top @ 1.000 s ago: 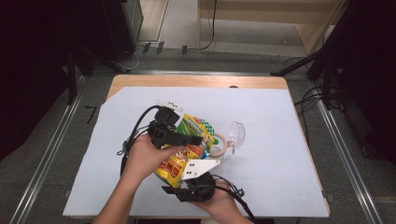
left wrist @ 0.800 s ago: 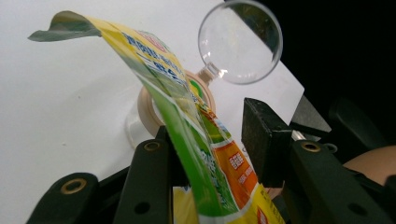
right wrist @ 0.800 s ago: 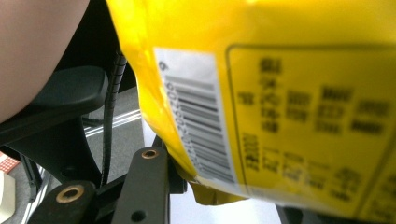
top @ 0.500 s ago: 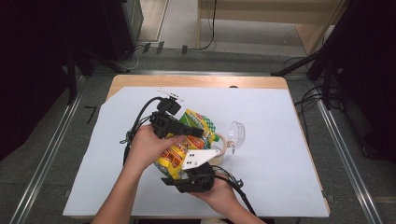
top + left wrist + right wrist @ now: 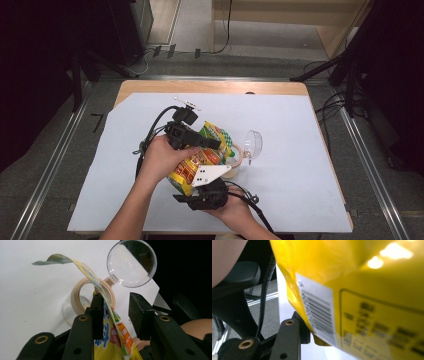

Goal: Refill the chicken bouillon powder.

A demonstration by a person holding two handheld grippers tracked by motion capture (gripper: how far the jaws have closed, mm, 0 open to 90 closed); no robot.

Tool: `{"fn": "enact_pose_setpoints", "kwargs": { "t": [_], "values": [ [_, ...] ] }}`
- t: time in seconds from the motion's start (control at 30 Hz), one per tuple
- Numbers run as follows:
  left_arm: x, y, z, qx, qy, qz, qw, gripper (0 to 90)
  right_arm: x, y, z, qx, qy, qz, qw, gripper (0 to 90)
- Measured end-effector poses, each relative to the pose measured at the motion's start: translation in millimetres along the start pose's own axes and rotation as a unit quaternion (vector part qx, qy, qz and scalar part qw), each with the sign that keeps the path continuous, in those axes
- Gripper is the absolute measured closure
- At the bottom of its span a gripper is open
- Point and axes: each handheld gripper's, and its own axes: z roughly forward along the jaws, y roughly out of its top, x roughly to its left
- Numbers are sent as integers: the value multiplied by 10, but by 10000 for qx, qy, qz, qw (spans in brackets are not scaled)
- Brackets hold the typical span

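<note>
Claws are both working one snack bag, tipping it toward a small clear jar on the bench.

Left claw: jaws are standing apart, not pinching. In the left gripper view the bag's torn top edge is running up between them, lying against the left jaw and clear of the right one, so it is more guiding than gripping. Past the jaws the jar's beige rim is sitting right behind the bag edge, hinged clear lid flipped open above it.

Right claw: in the right gripper view the bag's yellow back with barcode is pressing over the one jaw showing; the other jaw is hidden behind the bag, so cannot tell how far it is closed or whether it is truly clamping. From the high view it is supporting the bag's lower end from the near side.

Change over the last second: left claw is moving up and back toward the far side of the bench, riding higher on the bag, and the right claw is sliding in under the bag and nearer the jar. The bag is lifting at its bottom and leaning its mouth toward the jar. Jar and lid are staying put.

Judgement: this looks like lining up a pour, bag mouth nearly over the rim but no contents seen falling yet. Bag is sitting mid-bench, between both claws, touching or just beside the jar rim.
</note>
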Motion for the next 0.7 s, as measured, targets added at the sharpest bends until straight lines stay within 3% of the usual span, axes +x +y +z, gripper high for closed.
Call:
{"fn": "enact_pose_setpoints", "kwargs": {
  "t": [0.2, 0.37, 0.57, 0.7],
  "values": [
    [4, -4, -27, -105, -66, -57, 9999, 613, -29, 8, -32, -218, 108, 281, 9993, 656],
    [-25, -16, -45, -126, -73, -7, 9999, 606, -86, 41, -96, -471, 265, 626, 9966, 654],
    [-59, -20, -71, -106, 45, 152, 9998, 643, -81, 64, -109, -505, 286, 637, 9963, 643],
    [-87, -14, -66, -127, 146, 306, 9993, 673, -62, 74, -79, -371, 340, 542, 9973, 628]
  ]
}}
